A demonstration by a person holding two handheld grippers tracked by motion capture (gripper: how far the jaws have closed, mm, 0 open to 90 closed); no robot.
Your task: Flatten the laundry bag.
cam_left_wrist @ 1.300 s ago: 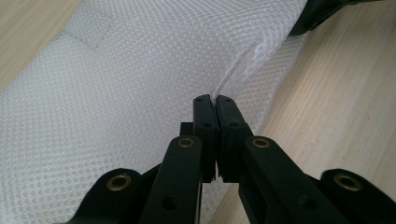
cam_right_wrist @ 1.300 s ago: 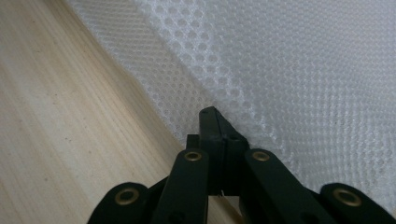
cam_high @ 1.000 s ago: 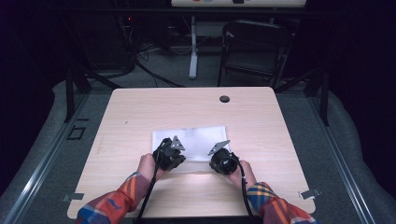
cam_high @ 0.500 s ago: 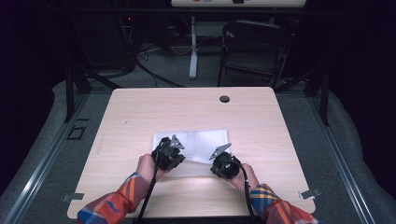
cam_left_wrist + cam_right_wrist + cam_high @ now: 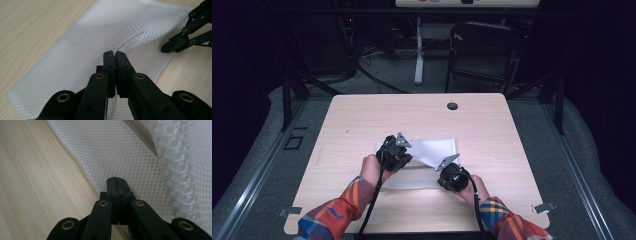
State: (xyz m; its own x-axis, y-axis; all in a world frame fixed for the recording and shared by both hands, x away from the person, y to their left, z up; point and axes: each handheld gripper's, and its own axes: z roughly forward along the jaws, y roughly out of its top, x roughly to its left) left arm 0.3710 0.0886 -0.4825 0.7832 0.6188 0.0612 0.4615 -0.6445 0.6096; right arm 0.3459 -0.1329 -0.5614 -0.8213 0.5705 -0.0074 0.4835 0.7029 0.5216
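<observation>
A white mesh cloth (image 5: 438, 148) lies on the wooden table (image 5: 362, 120), partly folded over itself. My left gripper (image 5: 406, 151) is over the cloth's left part. In the left gripper view its jaws are shut on a raised fold of the cloth's hem (image 5: 130, 41), which bunches at the left gripper's (image 5: 115, 53) tips. My right gripper (image 5: 443, 169) is at the cloth's near right edge. Seen from the right gripper (image 5: 116, 180), its jaws are pressed together with the mesh (image 5: 120, 152) right at the tips and a thicker folded layer (image 5: 182, 157) to the right. The right gripper's tips (image 5: 167, 47) also appear in the left gripper view, at the cloth's edge.
A small dark round grommet (image 5: 452, 106) sits near the table's far edge. A dark chair (image 5: 484, 50) and a white stand's leg (image 5: 418, 50) with cables are on the floor beyond. Bare wood lies left, right and ahead of the cloth.
My left gripper has risen and shifted slightly away from the person, lifting the cloth's edge with it. The right gripper has stayed put.
</observation>
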